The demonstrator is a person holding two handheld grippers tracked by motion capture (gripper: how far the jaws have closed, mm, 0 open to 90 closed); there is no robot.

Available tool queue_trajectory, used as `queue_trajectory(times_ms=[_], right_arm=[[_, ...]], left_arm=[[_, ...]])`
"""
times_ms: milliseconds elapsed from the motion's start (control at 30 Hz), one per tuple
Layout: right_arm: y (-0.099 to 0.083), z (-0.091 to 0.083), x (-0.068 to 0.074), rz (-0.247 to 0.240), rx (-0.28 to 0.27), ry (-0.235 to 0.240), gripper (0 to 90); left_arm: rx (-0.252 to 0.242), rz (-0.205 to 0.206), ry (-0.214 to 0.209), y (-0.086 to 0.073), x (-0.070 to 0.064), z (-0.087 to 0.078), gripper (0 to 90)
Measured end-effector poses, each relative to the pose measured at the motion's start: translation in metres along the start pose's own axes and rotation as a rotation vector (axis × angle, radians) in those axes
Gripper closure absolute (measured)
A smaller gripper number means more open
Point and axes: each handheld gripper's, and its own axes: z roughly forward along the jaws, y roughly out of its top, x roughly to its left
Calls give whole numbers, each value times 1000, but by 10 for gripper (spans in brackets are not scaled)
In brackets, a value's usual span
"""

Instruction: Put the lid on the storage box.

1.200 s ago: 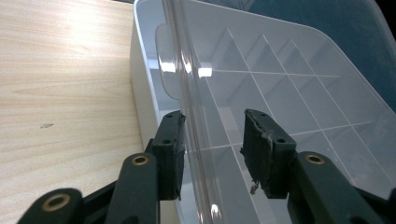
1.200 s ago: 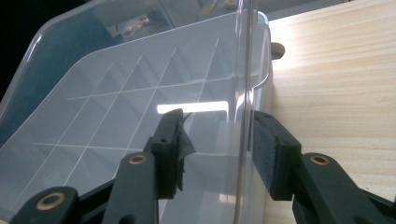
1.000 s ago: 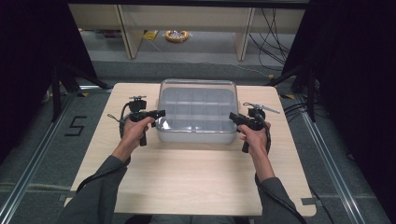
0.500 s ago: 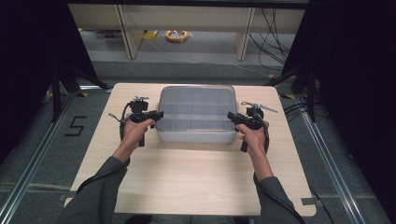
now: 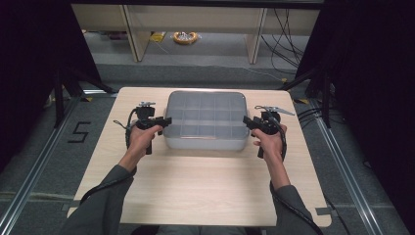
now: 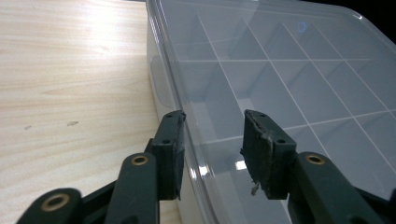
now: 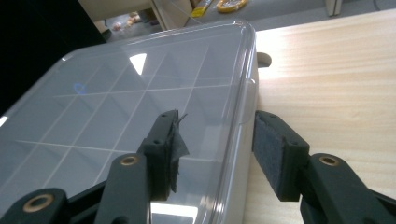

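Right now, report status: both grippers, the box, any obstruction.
Left gripper open, jaws astride the left rim. Right gripper open, astride the right rim. Clear compartment box lid on, flat on table. Nothing in the way.

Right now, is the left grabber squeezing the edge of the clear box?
Apart. In the left gripper view, the left gripper straddles the rim of the clear box with jaws open, a gap showing beside the right jaw.

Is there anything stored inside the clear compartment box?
No; through the lid of the clear compartment box, the high view shows every divided cell bare.
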Motion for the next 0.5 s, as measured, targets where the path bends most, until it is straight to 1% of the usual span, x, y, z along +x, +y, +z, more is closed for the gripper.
queue_trajectory(times_ms=[33, 67, 100, 133, 167, 200, 233, 267, 300, 333, 367, 400, 433, 467, 500], right_arm=[[-2, -2, 1, 15, 5, -6, 523], [-2, -2, 1, 15, 5, -6, 523], [-2, -3, 2, 36, 10, 1, 522], [-2, -3, -2, 3, 4, -2, 521], [-3, -3, -3, -7, 0, 4, 521], [-2, -5, -2, 8, 0, 7, 520], [-2, -6, -2, 11, 1, 15, 519], [-2, -6, -2, -3, -11, 6, 517], [-1, -8, 1, 29, -2, 13, 513], [-1, -9, -1, 3, -12, 26, 507], [0, -11, -1, 0, -19, 32, 502], [0, -12, 1, 14, -14, 29, 495], [1, -16, 4, 44, -2, 29, 488], [0, -16, 2, 16, -17, 28, 480], [1, -18, 2, 15, -17, 30, 473]], left_arm=[[-5, -11, -8, -1, 1, 0, 565], [-7, -22, -15, -2, 1, -1, 565], [-14, -31, -23, -2, 1, -1, 559], [-18, -30, -27, -1, 1, -3, 553], [-21, -32, -33, -1, 1, -5, 543], [-26, -33, -39, -1, 1, -7, 540], [-30, -34, -49, -1, 0, -9, 538], [-42, -46, -54, -2, -1, -10, 532], [-50, -47, -58, -2, -2, -12, 526], [-56, -50, -68, -2, -2, -16, 521], [-61, -53, -71, -3, -3, -19, 513], [-63, -46, -82, -4, -4, -22, 505], [-63, -47, -81, -5, -4, -25, 498], [-61, -41, -88, -7, -5, -28, 485], [-61, -29, -97, -9, -5, -31, 485]])
